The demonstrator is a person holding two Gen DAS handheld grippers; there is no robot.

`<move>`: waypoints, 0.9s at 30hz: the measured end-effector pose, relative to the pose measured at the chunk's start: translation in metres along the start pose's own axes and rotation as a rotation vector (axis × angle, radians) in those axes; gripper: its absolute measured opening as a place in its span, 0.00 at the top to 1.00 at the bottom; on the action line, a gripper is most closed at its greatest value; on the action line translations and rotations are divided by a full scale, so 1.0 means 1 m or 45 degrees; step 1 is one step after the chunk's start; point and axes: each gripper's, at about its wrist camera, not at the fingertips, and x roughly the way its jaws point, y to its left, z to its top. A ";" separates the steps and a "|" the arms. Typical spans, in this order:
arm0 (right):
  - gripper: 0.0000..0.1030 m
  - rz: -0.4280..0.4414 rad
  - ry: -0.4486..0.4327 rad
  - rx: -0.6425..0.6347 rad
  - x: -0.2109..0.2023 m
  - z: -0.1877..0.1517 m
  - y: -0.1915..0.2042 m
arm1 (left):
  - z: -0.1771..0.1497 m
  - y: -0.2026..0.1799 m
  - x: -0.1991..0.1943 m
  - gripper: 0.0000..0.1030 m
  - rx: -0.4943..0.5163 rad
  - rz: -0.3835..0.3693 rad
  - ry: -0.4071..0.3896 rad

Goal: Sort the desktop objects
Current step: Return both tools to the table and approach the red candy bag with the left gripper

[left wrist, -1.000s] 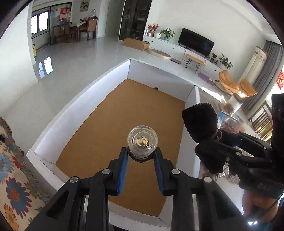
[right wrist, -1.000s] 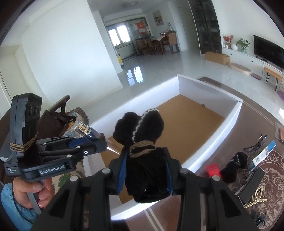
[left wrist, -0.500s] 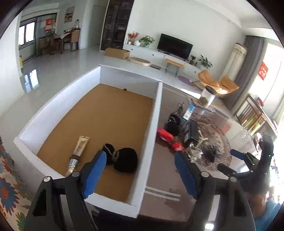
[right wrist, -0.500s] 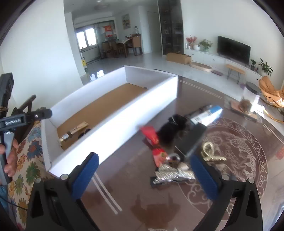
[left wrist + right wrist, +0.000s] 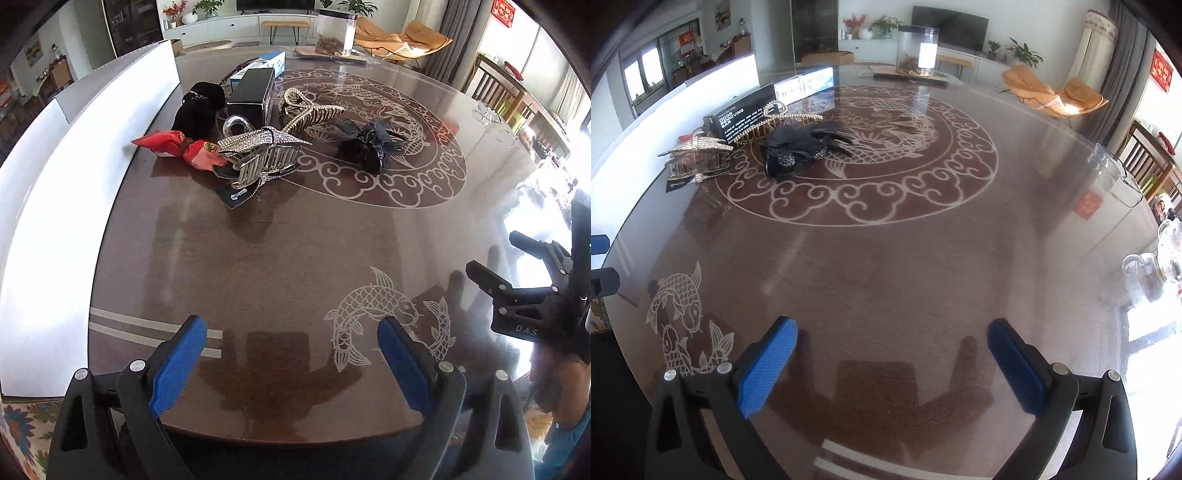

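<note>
Sunlit living room glare falls across a round glass worktop (image 5: 295,258) etched with fish and a dragon medallion. Both tongs hang over its bare near part: the left tongs (image 5: 291,343) have just been opening and now stand wide with nothing between the blue pads, and the right tongs (image 5: 892,343) are likewise spread to the full and empty. Outward from them lies the unsorted pile, well apart from either pair: a rhinestone clip (image 5: 258,155) sits nearest, touching a red packet (image 5: 177,146); behind these are a black pouch (image 5: 197,107), a black box (image 5: 251,94) and a gold comb clip (image 5: 310,110), with a black bow clip (image 5: 369,142) off to the right of the heap. A white bin (image 5: 74,147) runs along the worktop's left edge, just beside the pile. By the look of it, this is the gap between drops, with each hand reaching for a fresh item. Next, each pair likely needs to travel forward to the heap, choose a separate piece so the two do not cross, and close on a firm part; the tangled clips may drag neighbours along.
</note>
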 end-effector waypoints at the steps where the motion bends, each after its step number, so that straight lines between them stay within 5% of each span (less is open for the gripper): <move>1: 0.00 0.000 -0.004 -0.013 0.004 0.004 0.006 | 0.000 -0.003 0.006 0.08 -0.004 -0.001 -0.003; 12: 0.00 0.063 -0.062 0.063 0.023 0.018 0.016 | 0.017 -0.012 0.041 0.01 0.091 0.042 -0.011; 27: 0.00 0.058 -0.083 0.063 0.023 0.017 0.016 | 0.077 -0.007 0.062 0.00 0.612 -0.240 -0.181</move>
